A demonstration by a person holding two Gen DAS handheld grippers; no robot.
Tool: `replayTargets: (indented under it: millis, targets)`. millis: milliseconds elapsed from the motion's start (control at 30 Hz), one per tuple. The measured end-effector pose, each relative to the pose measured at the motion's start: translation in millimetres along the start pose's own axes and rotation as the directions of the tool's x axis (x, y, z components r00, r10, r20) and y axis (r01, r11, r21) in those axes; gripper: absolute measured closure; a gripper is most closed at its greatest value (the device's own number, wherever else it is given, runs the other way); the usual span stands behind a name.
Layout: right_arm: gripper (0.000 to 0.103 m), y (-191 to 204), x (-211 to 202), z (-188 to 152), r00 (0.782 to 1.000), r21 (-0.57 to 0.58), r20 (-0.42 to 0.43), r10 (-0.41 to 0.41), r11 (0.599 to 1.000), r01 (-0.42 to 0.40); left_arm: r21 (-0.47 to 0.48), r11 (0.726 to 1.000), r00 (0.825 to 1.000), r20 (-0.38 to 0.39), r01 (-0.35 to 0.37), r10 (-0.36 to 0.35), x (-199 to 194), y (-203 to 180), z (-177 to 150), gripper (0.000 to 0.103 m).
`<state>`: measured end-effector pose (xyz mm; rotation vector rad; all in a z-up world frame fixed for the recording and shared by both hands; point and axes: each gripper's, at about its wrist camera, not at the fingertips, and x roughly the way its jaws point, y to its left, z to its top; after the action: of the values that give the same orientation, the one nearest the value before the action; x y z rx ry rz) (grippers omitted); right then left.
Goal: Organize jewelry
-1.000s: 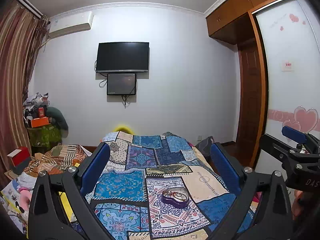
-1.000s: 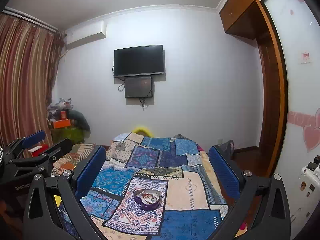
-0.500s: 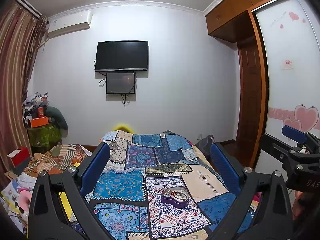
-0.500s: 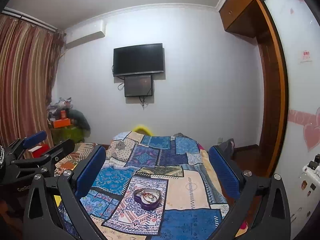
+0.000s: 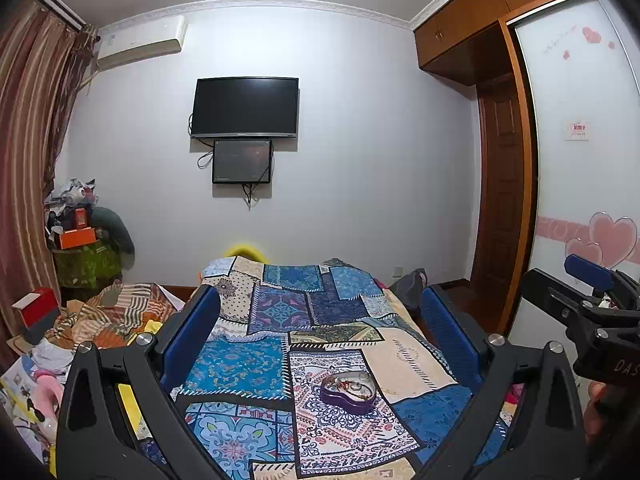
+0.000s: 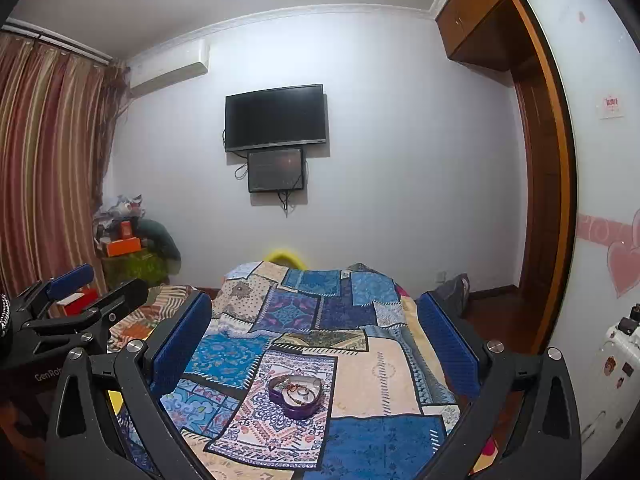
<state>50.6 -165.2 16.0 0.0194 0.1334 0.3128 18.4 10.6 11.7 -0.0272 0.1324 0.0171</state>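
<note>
Now, with both the left tool (image 5: 320,334) and right tool (image 6: 314,332) gaping wide and empty, lower slowly onto the heart-shaped jewelry box (image 5: 348,391) resting on the bed (image 5: 280,312).

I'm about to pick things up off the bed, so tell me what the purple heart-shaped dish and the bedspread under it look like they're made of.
The dish looks like hard glossy metal or plastic: its purple wall shines and the inside reflects silver, but which one is unclear. The bedspread looks like soft matte printed fabric: it wrinkles and drapes over the bed's edges.
</note>
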Motion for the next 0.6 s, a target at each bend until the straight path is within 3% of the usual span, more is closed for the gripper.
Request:
replayTargets:
  millis: [600]
  targets:
    - [0.001,2.3,-1.8,-0.5,1.0,-0.001,0.007,-0.005,1.0,0.005,-0.005,1.0,1.0,0.001,0.016,-0.016,-4.1,-2.9,1.3,0.002]
